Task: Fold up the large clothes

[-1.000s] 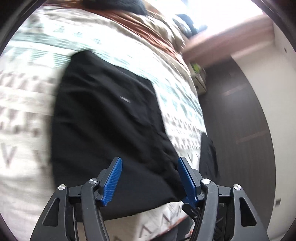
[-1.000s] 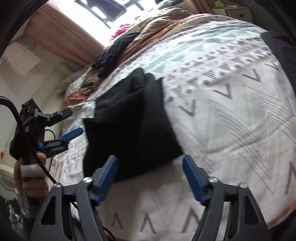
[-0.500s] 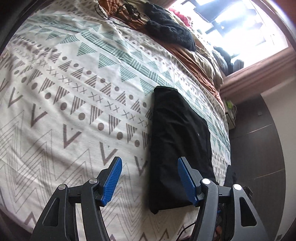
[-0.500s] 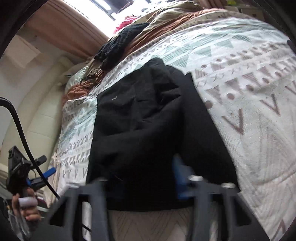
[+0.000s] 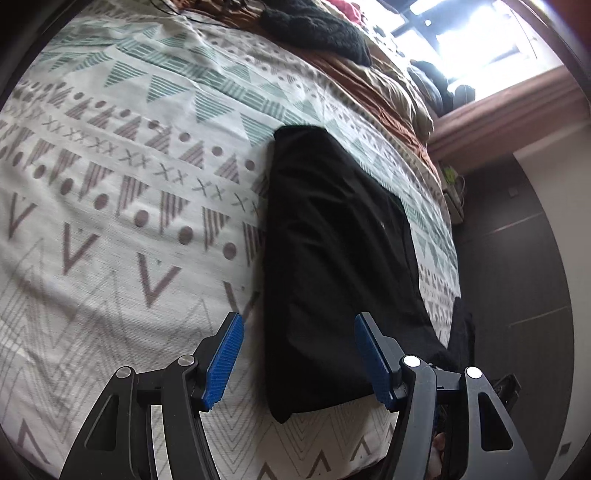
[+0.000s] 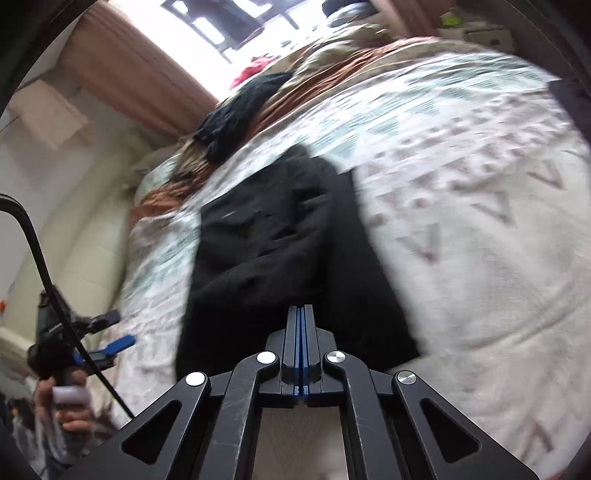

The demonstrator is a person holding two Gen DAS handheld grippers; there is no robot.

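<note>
A folded black garment [image 5: 332, 266] lies on the patterned bedspread [image 5: 122, 229]. In the left wrist view my left gripper [image 5: 299, 354] is open, its blue pads astride the garment's near left edge and above it. In the right wrist view the garment [image 6: 280, 251] lies ahead, and my right gripper [image 6: 300, 314] is shut over its near edge; I cannot tell whether cloth is pinched between the pads. The left gripper [image 6: 110, 341] also shows at the lower left of that view, held in a hand.
A black knitted item [image 5: 317, 29] and brown bedding [image 5: 373, 85] lie at the far end of the bed by the window. Dark floor [image 5: 517, 266] runs along the bed's right side. Another dark cloth [image 5: 461, 328] hangs at the bed edge.
My right gripper has gone from open to shut, over the garment's near edge. My left gripper stays open and has come closer to the garment's near left edge.
</note>
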